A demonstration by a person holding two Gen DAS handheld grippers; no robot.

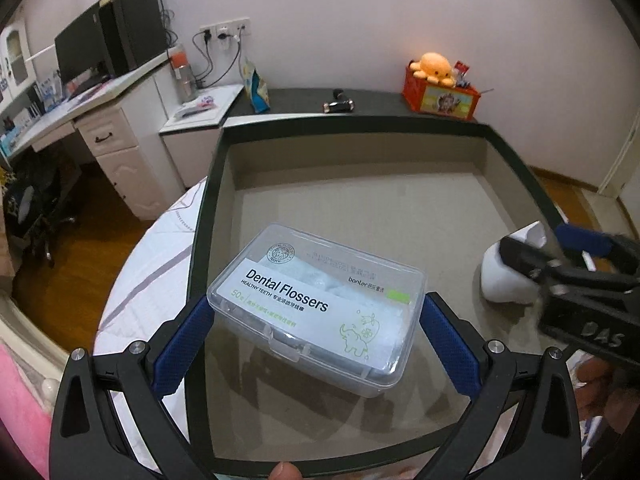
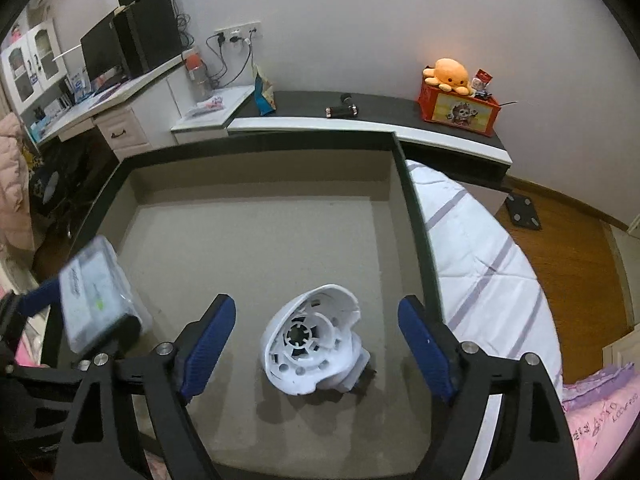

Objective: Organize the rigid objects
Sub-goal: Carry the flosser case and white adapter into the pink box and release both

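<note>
The floss box (image 1: 316,308) is a clear plastic case with a printed label. It sits between the pads of my left gripper (image 1: 316,344), over the near left part of the grey tray (image 1: 360,184). Both blue pads look to be pressed on its short ends, so I read that as a hold. The box's long axis runs across from pad to pad, slightly skewed, with the latch side toward me. Whether its base already rests on the tray floor I cannot tell; from the right wrist view it appears tilted and a little raised.

The white plastic part (image 2: 314,346), a round ribbed shell, lies on the tray floor near the right wall. It is straight ahead of my right gripper (image 2: 316,344), centred in the gap, with clear space to each pad. Those jaws stand wide and hold nothing. The part lies with its hollow, ribbed face turned up toward the camera, and it has no strong long axis.

So the right hand is the nearer one to the white part, and the left owns the box. The two things are well apart across the tray, so I judge the box can be set down on the left without crowding the part.

Beyond the tray there is a striped white bedsheet (image 2: 480,264), and a dark shelf (image 2: 380,108) along the wall.
</note>
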